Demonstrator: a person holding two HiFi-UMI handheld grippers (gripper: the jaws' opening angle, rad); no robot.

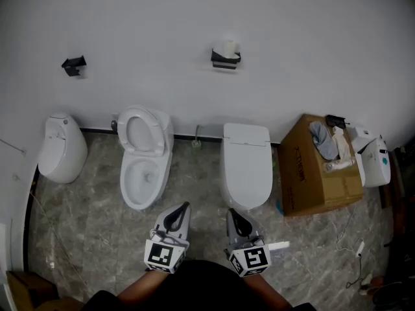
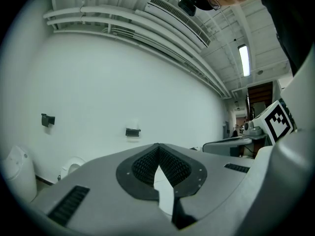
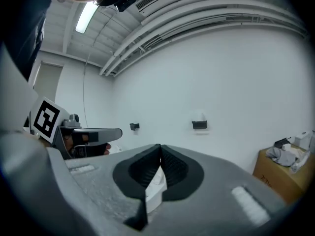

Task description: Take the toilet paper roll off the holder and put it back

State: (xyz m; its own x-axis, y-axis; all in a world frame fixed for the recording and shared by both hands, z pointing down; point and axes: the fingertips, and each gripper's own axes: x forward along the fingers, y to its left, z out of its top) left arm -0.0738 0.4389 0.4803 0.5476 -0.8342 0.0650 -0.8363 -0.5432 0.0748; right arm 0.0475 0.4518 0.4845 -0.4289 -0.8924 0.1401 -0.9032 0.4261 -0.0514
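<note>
White toilet paper roll [image 1: 229, 47] is sitting on the black holder [image 1: 225, 60] high on the far wall, well apart from both claws. The left claw [image 1: 185, 207] and right claw [image 1: 231, 212] are hanging pressed together, pinching nothing. I judge that doing this well means stepping closer and spreading one claw before reaching for the roll's sides.

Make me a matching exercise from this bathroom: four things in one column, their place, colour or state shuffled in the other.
1. roll
2. box
3. left holder
4. middle toilet

a. lid up
b. empty
c. brown
d. on the right holder

Pairs: 1-d, 2-c, 3-b, 4-a.
</note>
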